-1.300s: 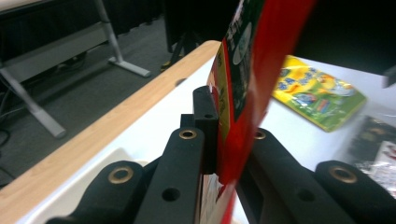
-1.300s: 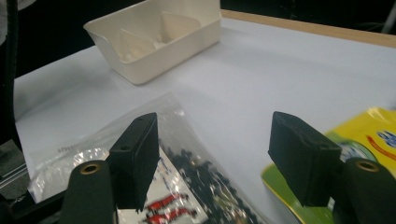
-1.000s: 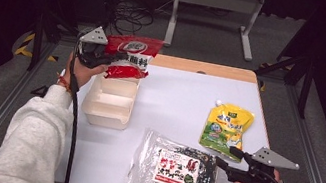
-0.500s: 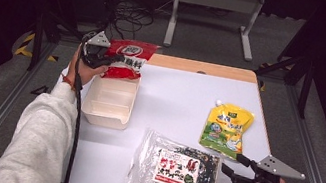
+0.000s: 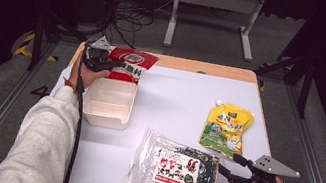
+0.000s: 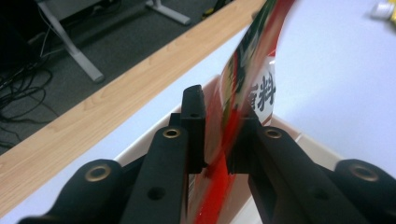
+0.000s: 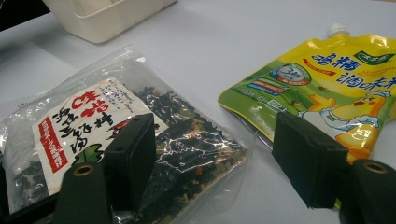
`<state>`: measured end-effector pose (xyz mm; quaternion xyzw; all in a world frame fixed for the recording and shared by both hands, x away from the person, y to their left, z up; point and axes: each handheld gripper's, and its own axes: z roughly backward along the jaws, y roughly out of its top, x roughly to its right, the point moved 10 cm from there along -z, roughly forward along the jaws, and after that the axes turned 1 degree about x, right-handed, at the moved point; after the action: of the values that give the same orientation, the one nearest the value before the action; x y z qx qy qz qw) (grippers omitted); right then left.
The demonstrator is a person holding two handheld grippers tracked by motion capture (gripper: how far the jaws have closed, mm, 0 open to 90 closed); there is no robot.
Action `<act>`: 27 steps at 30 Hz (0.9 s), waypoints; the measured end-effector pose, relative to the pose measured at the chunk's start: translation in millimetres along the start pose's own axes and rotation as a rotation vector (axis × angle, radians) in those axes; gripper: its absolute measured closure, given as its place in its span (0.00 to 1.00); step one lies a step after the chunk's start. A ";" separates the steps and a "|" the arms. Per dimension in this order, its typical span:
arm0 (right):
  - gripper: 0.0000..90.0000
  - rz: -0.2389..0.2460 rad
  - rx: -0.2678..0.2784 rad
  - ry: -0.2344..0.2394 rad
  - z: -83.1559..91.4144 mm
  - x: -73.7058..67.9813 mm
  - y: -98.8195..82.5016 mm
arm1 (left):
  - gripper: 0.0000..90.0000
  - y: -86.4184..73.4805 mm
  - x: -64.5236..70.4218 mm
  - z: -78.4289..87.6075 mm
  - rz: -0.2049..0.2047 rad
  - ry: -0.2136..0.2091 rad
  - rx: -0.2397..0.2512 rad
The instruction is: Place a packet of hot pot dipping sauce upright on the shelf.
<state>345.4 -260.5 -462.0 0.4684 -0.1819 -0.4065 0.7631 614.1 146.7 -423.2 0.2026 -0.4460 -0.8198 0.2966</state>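
A red sachet (image 5: 130,62) hangs over the far end of the white plastic bin (image 5: 108,107), pinched at its near edge by my left gripper (image 5: 113,65). In the left gripper view the jaws are shut on the red sachet (image 6: 236,107) with the bin rim (image 6: 299,140) below. My right gripper (image 5: 231,165) stands open at the table's front right. Its black fingers (image 7: 133,154) frame the clear bag of dark dried seaweed (image 7: 116,140) and the yellow-green spouted pouch (image 7: 336,79). The seaweed bag (image 5: 178,168) lies flat near the front edge, and the pouch (image 5: 226,128) lies to its right.
The white tabletop (image 5: 175,98) has a wooden strip (image 5: 195,67) along its far edge. Metal frame rails run along both sides of the table. Cables (image 5: 134,13) and a grey stand (image 5: 213,9) lie on the floor beyond.
My left gripper has carried the red sachet a little farther back and lower over the bin's far end. My right gripper has drawn back slightly toward the front right corner.
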 end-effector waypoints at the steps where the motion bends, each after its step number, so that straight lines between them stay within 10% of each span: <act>1: 0.34 -0.003 0.001 0.001 0.2 0.6 0.0 | 0.84 0.1 0.1 3.2 0.011 -0.002 0.005; 10: 0.38 0.027 -0.020 0.004 -5.5 -1.3 1.2 | 0.76 3.0 8.8 32.4 0.020 0.021 0.090; 27: 0.52 0.039 -0.033 -0.052 -17.7 26.0 7.3 | 0.42 -7.5 83.6 100.9 -0.043 0.020 0.146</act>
<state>376.0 -269.4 -467.1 0.4413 -0.2042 -0.4067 0.7734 489.6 155.7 -382.8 0.2415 -0.4972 -0.7890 0.2680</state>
